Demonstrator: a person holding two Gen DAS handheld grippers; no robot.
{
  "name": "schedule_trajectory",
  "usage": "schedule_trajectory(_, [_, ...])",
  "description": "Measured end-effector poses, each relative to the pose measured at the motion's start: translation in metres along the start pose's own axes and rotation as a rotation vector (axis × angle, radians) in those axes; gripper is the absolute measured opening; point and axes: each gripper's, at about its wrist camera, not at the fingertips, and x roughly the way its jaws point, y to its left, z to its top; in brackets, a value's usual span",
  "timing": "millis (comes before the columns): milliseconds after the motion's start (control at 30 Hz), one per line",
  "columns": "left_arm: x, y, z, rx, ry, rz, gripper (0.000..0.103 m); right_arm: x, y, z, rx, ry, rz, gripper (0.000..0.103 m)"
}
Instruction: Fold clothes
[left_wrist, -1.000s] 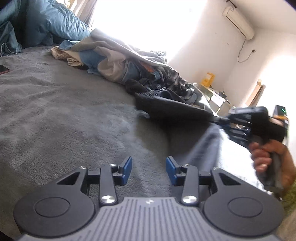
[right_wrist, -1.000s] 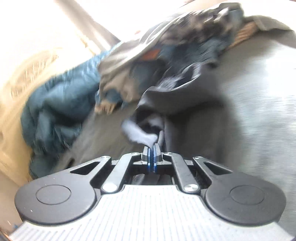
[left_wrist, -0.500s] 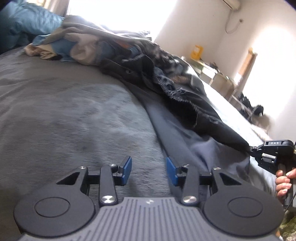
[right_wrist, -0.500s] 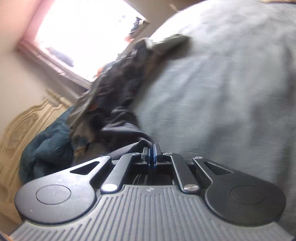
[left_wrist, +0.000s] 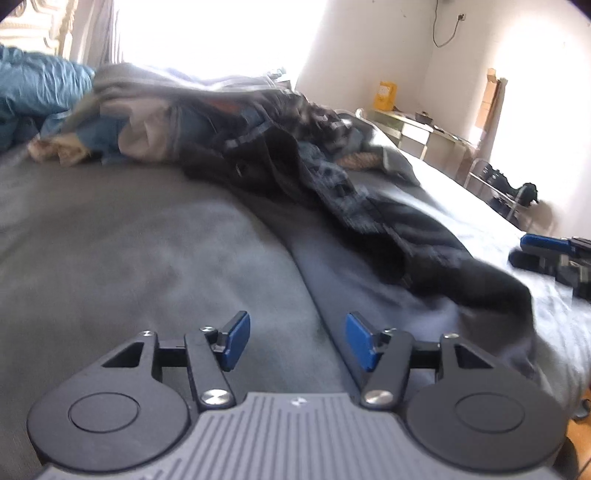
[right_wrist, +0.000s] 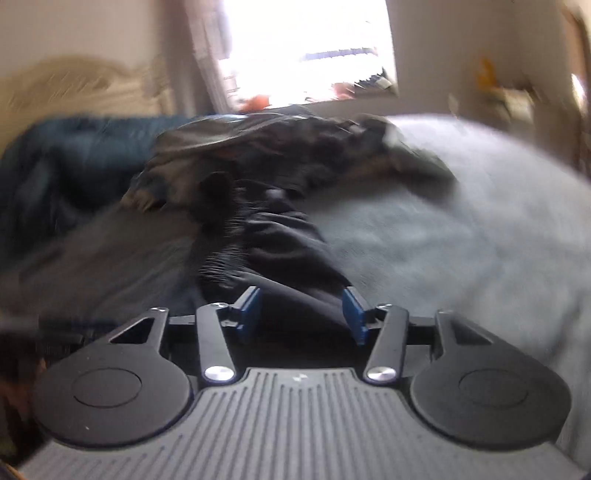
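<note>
Now both tongs, left (left_wrist: 297, 339) and right (right_wrist: 301, 314), gape over dark trousers (right_wrist: 280, 243).

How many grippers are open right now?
2. The left gripper hangs open over the grey bedspread; the right gripper is open with the dark garment lying loose between its fingers.

A bed (left_wrist: 110, 258) covered in a grey blanket carries everything. Ahead of the left claw (left_wrist: 297, 341), a heap of mixed clothes (left_wrist: 207, 122) lies across its far side. From that heap a dark garment (left_wrist: 424, 243) trails over the blanket, ahead and to the right of the claw.
</note>
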Motion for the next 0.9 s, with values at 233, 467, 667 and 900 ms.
schedule_trajectory(233, [0.046, 0.017, 0.066, 0.032, -0.062, 0.053, 0.065, 0.063, 0.054, 0.013, -0.299, 0.041, 0.036, 0.061])
schedule_trajectory(467, [0.120, 0.014, 0.126, 0.116, -0.120, 0.135, 0.068, 0.095, 0.039, 0.005, -0.254, 0.123, -0.024, 0.041])
schedule_trajectory(667, [0.182, 0.014, 0.157, 0.171, -0.046, 0.150, 0.061, 0.087, 0.013, 0.004, -0.134, 0.084, -0.095, 0.018])
schedule_trajectory(900, [0.220, 0.017, 0.157, 0.188, 0.048, 0.196, 0.011, 0.079, -0.015, 0.003, -0.012, 0.030, -0.135, 0.018])
